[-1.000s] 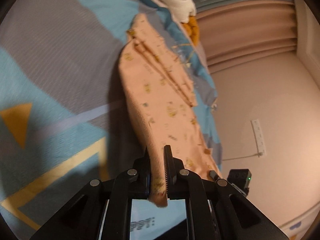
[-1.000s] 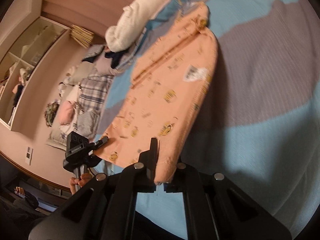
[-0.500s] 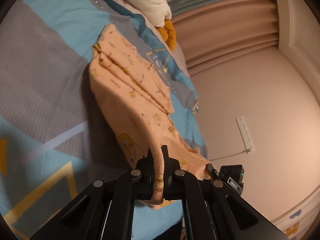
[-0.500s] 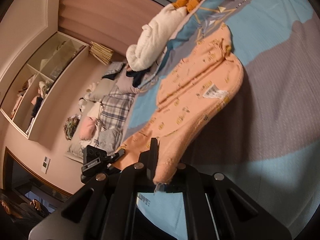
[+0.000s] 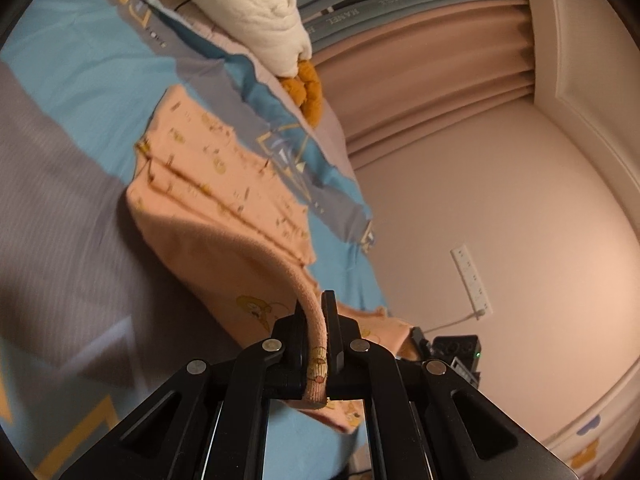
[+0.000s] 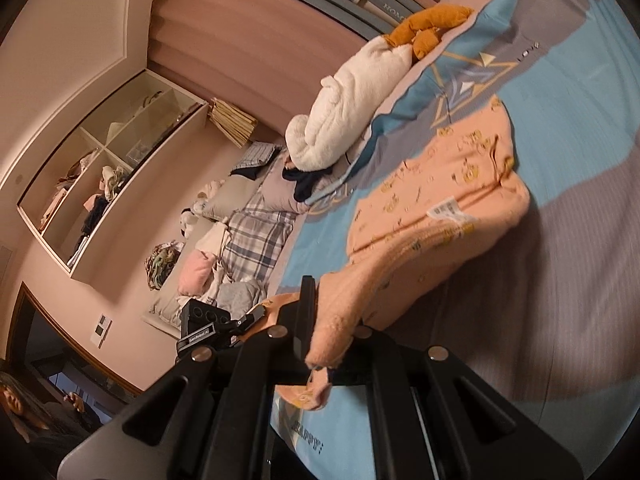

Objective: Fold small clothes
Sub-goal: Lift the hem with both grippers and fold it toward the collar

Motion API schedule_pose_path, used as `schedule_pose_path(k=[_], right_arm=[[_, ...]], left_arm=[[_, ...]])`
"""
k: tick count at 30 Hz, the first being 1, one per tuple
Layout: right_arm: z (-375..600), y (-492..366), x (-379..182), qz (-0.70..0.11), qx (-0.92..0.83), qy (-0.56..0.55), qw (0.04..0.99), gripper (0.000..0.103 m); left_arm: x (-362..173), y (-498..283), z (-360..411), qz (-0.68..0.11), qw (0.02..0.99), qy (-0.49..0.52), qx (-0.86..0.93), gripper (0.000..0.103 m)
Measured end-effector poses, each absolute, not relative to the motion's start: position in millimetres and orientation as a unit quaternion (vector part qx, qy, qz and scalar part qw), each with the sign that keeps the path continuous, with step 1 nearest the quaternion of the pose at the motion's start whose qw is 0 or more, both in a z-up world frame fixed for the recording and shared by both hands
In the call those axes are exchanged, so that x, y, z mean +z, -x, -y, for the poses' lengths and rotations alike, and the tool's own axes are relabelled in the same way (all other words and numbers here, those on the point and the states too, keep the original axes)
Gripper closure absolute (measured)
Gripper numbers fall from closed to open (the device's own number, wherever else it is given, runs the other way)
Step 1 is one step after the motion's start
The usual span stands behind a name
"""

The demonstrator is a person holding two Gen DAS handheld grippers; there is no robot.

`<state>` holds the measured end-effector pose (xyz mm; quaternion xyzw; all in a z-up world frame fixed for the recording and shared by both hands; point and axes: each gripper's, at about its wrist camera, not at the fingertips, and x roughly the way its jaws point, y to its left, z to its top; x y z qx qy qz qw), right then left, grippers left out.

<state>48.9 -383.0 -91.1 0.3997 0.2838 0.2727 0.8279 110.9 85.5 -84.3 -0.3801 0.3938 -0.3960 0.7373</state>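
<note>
A small peach garment [image 5: 208, 208] with a yellow cartoon print lies on a blue and grey bedspread [image 5: 60, 160]. Its far half rests flat; the near edge is lifted off the bed. My left gripper [image 5: 314, 320] is shut on one near corner, the cloth pinched between its black fingers. In the right wrist view the same garment [image 6: 432, 200] shows a white label, and my right gripper [image 6: 332, 316] is shut on the other near corner, with the cloth draped over and hiding its right finger.
A white fluffy blanket [image 5: 248, 12] and an orange plush toy [image 5: 306, 88] sit at the bed's head by the curtains. Beyond the bed's left side in the right wrist view lies a pile of clothes and pillows [image 6: 236, 240]. A wall socket strip [image 5: 472, 284] is on the pink wall.
Both grippers have risen with the near edge of the garment, so more of it hangs off the bed. The views now take in more of the room and the headboard end.
</note>
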Motion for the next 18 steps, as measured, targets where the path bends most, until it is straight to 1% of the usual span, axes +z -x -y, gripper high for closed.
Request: schedule_pose_path(k=[11,18], right_arm=[[403,-102,-72,-0.25,0.249,-0.401,0.845,0.099],[413,-165,-72,-0.25,0.223,-0.402,0.852,0.099]], left_arm=[[-62,-167,-84,-0.35,0.751,0.401,-0.391,0.102],[-69,-221,-83,-0.347,0.76,0.411,-0.365,0.102]])
